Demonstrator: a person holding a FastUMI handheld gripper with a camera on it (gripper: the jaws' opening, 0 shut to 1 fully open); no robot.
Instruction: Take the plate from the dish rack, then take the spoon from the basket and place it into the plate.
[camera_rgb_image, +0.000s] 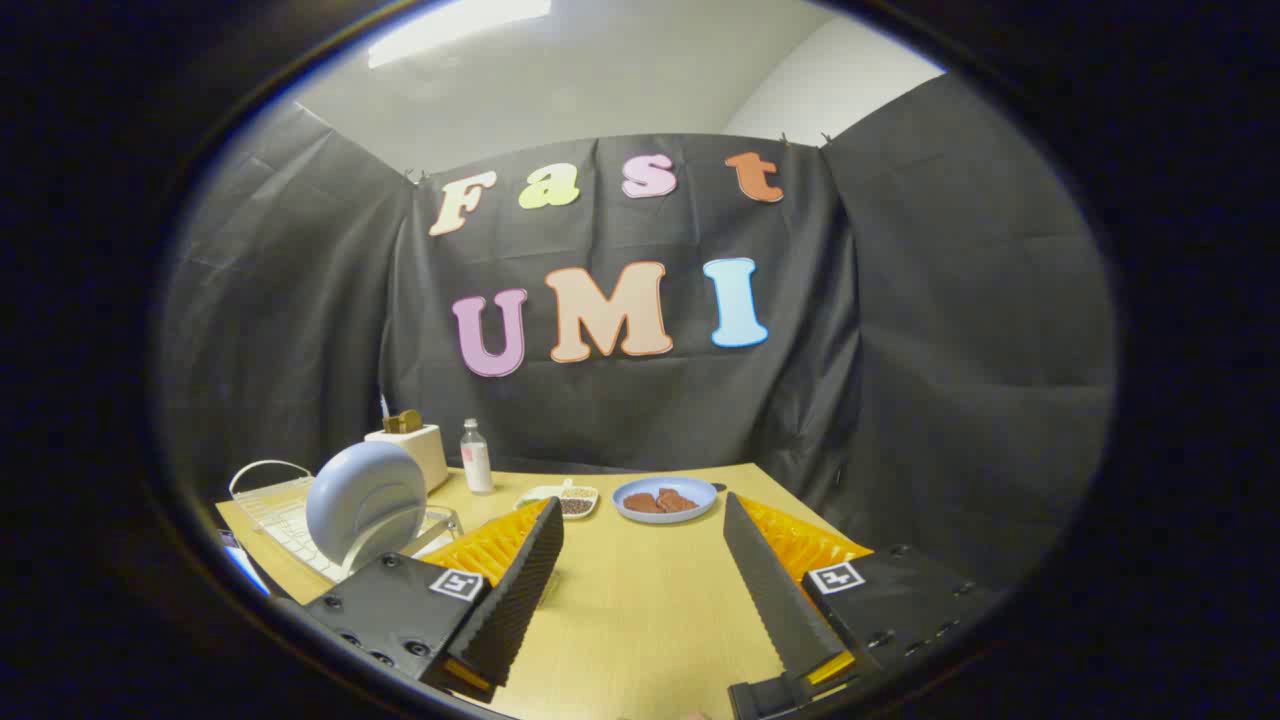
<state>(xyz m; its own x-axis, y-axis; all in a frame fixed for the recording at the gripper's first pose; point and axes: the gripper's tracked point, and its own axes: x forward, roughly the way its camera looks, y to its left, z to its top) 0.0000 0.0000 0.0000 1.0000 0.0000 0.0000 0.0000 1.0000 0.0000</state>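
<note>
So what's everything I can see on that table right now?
plate: 1, pale blue-grey, upright in the rack, beyond the left finger
rack: 1, white, at the table's left edge
box: 1, white, behind the plate, small brown thing on top
bottle: 1, clear, right of the box
small dish: 1, white, dark bits inside, mid-table
blue plate: 1, brown pieces on it, right of the small dish
table: 1, light wood
gripper: 1, fingers wide open over bare table, holding nothing
</note>
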